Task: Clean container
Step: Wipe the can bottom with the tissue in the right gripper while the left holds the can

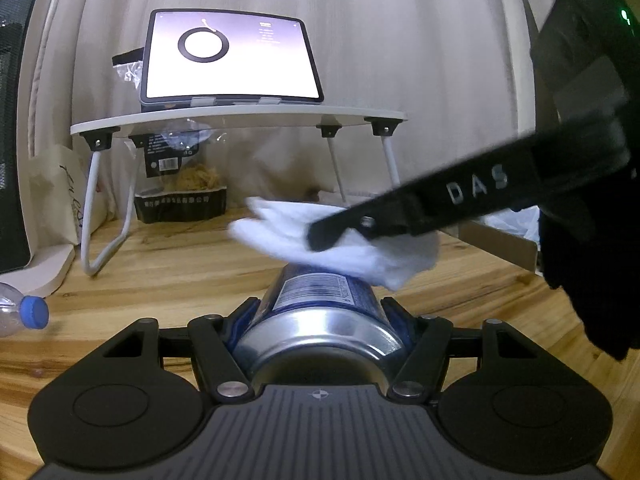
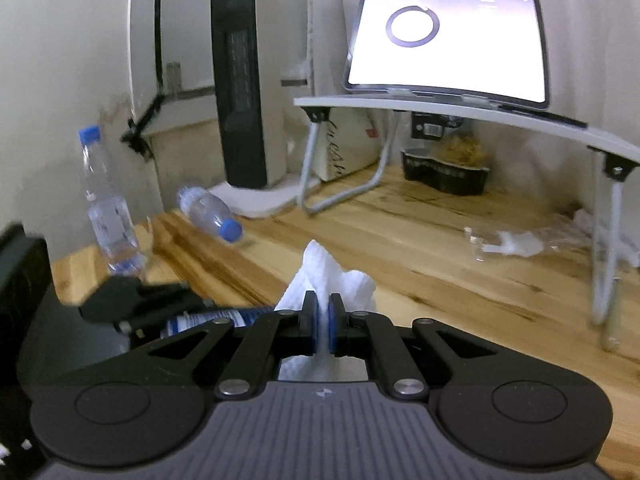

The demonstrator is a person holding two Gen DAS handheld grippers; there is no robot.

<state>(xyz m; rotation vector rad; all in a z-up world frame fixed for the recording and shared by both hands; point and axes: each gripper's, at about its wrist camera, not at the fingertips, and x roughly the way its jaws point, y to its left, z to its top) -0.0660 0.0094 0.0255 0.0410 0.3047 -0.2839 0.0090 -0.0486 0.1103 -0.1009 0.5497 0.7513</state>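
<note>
My left gripper is shut on a blue and silver metal can, held lying along the fingers with its bottom rim toward the camera. My right gripper is shut on a white paper towel. In the left wrist view the right gripper's black finger comes in from the right and presses the towel onto the far end of the can. In the right wrist view part of the can and the left gripper show low at the left.
A wooden table lies below. A small white folding stand at the back carries a lit tablet. A snack bag sits under it. One water bottle lies down, another stands. A black tower heater is behind.
</note>
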